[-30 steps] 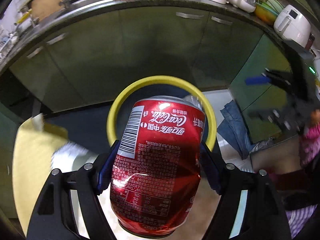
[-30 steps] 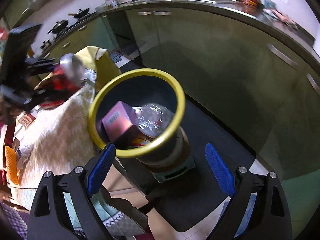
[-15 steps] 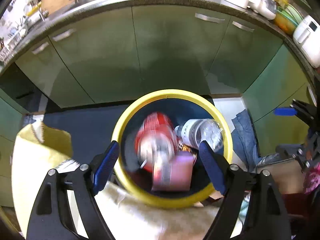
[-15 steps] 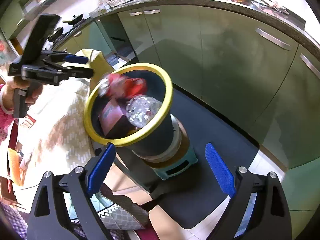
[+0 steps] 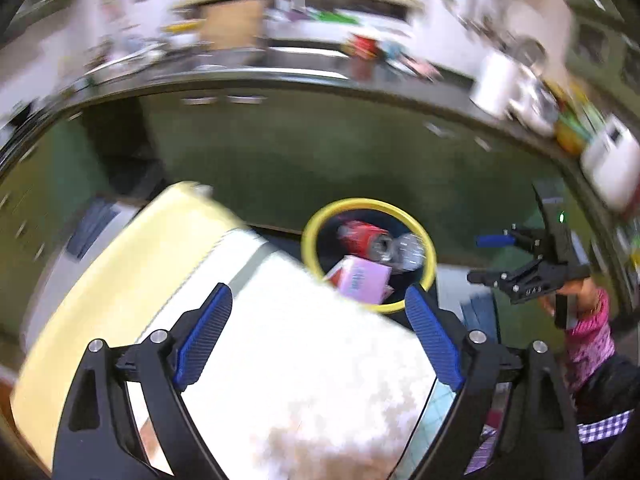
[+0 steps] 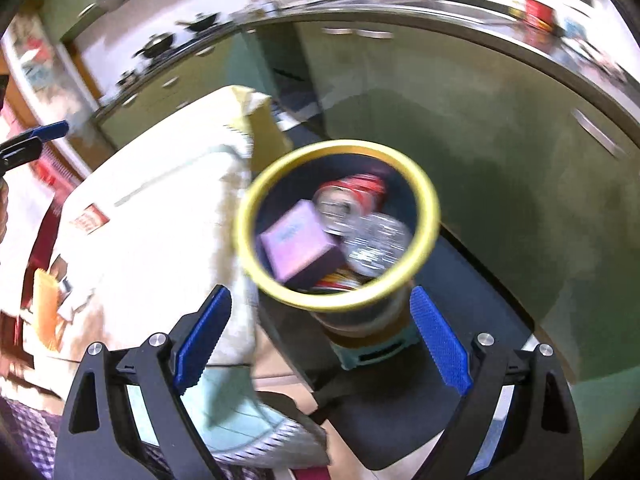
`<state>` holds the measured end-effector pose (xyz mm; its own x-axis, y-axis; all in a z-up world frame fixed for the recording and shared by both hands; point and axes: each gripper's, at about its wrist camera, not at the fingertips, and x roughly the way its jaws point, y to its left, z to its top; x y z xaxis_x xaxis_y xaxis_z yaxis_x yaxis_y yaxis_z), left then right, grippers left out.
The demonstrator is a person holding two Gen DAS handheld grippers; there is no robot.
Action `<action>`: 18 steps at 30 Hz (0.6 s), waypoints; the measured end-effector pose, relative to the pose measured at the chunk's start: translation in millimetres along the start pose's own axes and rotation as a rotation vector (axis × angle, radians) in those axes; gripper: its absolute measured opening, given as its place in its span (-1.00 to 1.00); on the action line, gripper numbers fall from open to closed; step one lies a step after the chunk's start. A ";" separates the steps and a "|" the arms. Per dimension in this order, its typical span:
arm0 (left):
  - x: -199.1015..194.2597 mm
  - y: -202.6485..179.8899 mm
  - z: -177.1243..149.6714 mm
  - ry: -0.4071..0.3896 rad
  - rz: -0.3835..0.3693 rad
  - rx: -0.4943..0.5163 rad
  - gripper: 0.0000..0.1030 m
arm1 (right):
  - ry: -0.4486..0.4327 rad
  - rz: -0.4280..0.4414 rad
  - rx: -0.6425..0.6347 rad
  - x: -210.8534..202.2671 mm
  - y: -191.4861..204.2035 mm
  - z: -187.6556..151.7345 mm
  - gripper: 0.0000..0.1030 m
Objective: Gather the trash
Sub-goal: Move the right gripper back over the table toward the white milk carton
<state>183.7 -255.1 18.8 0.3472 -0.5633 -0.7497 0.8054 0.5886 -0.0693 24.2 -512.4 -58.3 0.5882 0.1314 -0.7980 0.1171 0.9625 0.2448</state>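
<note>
Bin (image 6: pixel 432 208), yellow-rimmed, stands on the floor beside the cloth-covered tabletop (image 5: pixel 304 360), close enough for dropping trash from above. Contents: red can (image 6: pixel 360 188) lying on its side, pink box (image 6: pixel 296 240), clear bottle (image 6: pixel 378 246), resting against one another. Left gripper (image 5: pixel 316 336): fingers opening wide, nothing between them. Right gripper (image 6: pixel 320 336): fingers wide, empty, aimed down at the bin.
</note>
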 end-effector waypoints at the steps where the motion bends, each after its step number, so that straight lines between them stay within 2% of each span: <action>1: -20.6 13.0 -15.3 -0.028 0.026 -0.056 0.63 | 0.002 0.014 -0.021 3.4 9.1 1.2 0.74; 6: -94.4 56.5 -83.9 -0.121 0.167 -0.241 0.72 | 0.028 0.135 -0.197 33.0 92.9 24.5 0.74; 10: -131.2 74.9 -140.5 -0.146 0.256 -0.360 0.73 | 0.059 0.247 -0.358 62.5 162.6 41.0 0.74; 14: -154.0 88.8 -192.5 -0.164 0.286 -0.463 0.73 | 0.055 0.349 -0.565 93.6 238.9 61.8 0.74; 18: -167.1 93.9 -229.1 -0.187 0.288 -0.533 0.73 | 0.034 0.398 -0.756 127.1 295.1 83.0 0.75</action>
<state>91.2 27.1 -13.2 0.6311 -0.4026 -0.6630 0.3341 0.9125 -0.2361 200.0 -231.4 -41.7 0.4468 0.4888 -0.7493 -0.6656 0.7412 0.0867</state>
